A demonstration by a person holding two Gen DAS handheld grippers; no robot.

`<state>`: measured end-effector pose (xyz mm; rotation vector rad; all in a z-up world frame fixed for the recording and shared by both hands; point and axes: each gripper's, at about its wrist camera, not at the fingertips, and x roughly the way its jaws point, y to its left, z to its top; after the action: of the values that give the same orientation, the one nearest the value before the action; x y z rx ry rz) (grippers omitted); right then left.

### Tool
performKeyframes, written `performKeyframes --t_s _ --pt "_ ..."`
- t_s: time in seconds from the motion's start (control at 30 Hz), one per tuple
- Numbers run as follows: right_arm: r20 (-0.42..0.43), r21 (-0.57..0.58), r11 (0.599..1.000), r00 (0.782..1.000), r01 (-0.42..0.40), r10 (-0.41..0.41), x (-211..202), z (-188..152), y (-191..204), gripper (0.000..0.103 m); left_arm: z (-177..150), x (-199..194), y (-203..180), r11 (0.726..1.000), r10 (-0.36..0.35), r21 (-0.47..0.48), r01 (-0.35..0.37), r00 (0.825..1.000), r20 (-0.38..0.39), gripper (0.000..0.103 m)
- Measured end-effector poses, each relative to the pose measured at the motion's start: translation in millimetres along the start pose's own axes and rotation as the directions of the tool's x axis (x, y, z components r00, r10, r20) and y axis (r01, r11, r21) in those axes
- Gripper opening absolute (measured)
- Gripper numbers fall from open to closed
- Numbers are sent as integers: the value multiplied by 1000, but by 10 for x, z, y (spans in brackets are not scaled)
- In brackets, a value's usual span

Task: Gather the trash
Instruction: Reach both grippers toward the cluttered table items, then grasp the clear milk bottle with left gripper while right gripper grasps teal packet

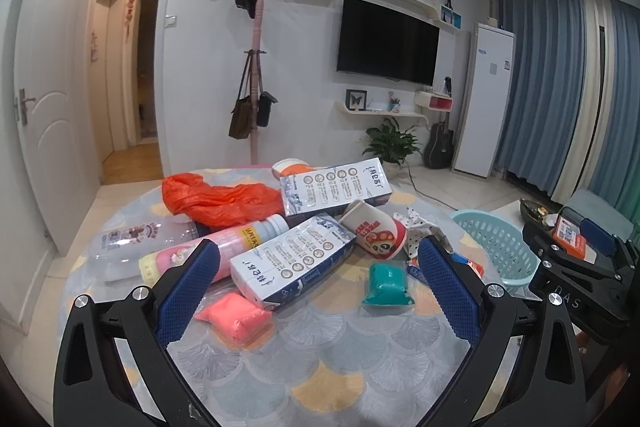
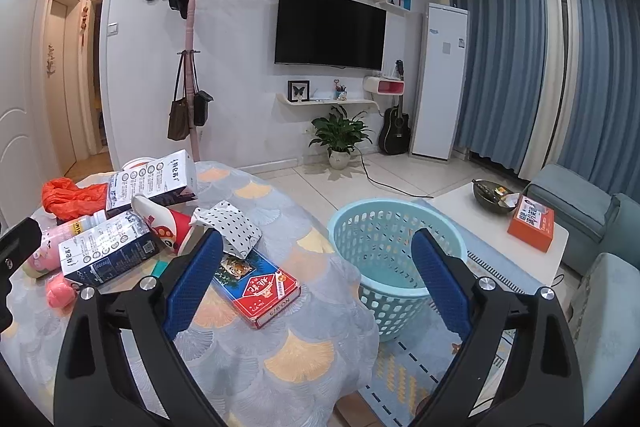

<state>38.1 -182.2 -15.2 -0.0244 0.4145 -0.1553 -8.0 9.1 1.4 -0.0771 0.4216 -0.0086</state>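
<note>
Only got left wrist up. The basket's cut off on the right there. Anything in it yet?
Observer: Nothing. The right wrist view looks into the blue basket and its bottom is bare. It stands on the floor beside the table.
Operator: And the right claw? I only see its back.
Observer: The right claw is open, with nothing between its fingers, and it points toward the gap between the table's edge and the basket.
</note>
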Motion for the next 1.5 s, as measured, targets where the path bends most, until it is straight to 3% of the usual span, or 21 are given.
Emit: performKeyframes --t_s 0.53,0.73,0.9,1.03,1.27,1.4,1.5 --pt "-5 -7 1000 1000 -17 17 9 -7 56 79 13 -52 180 1000 8 -4 -8 1000 -2 96" --pt "-5 -23 999 999 -49 49 25 2 132 67 33 -114 586 997 70 -8 -70 997 -18 96" --pt "-16 -50 995 996 -89 88 64 5 254 49 60 -99 1083 992 116 -33 -118 992 -51 96" --pt "-38 -55 990 991 -130 128 121 15 355 49 66 63 1444 991 123 -29 -128 985 -119 96" --pt "-59 -76 984 985 -163 159 226 68 451 49 198 520 2091 995 95 -12 -100 973 -210 95" --pt "-90 -64 982 981 -178 172 330 90 479 49 260 854 2320 1000 -8 -2 8 957 -290 90" --pt "-116 -53 981 977 -184 177 417 85 492 49 213 1041 2316 998 -41 28 54 935 -352 90"
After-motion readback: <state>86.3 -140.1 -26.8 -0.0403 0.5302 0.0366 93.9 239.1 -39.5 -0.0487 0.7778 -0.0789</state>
